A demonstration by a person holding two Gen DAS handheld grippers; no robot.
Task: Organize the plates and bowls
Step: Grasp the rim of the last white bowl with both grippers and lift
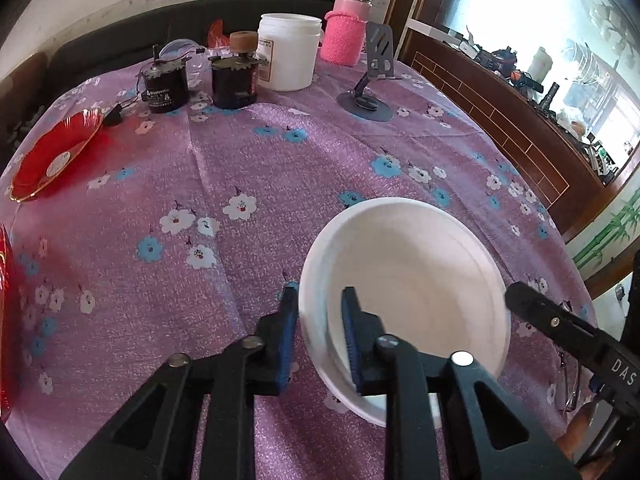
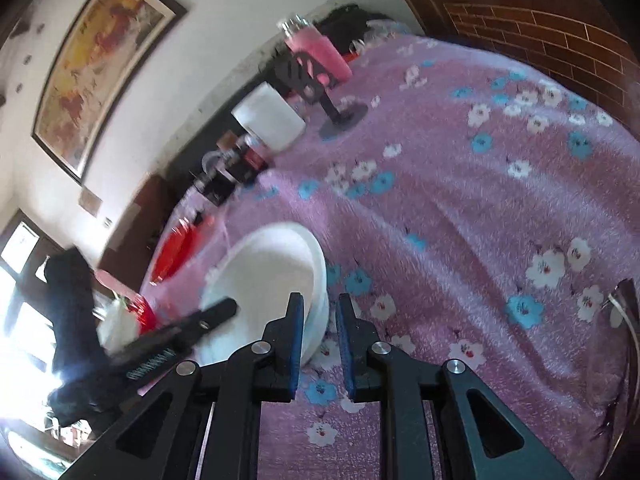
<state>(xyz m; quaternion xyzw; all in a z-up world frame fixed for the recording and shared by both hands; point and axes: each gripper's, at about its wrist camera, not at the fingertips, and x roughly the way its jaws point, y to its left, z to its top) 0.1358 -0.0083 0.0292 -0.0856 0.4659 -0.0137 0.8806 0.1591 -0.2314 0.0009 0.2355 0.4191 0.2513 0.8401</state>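
Note:
A white bowl (image 1: 416,280) sits on the purple flowered tablecloth (image 1: 248,152), low and right of centre in the left wrist view. My left gripper (image 1: 319,288) straddles its left rim, one blue pad outside and one inside, shut on the wall. In the right wrist view, my right gripper (image 2: 320,297) holds the opposite rim of the white bowl (image 2: 264,268) between its pads. One of its black fingers (image 1: 520,296) shows at the bowl's right edge. A red glass plate (image 1: 56,152) lies at the far left. Another red rim (image 1: 6,320) pokes in at the left edge.
At the table's back stand a white jar (image 1: 290,52), a pink-sleeved bottle (image 1: 346,28), two black motors (image 1: 166,88) and a phone stand (image 1: 370,80). A wooden cabinet (image 1: 500,120) runs along the right. A clear glass dish (image 2: 616,320) sits at the right edge.

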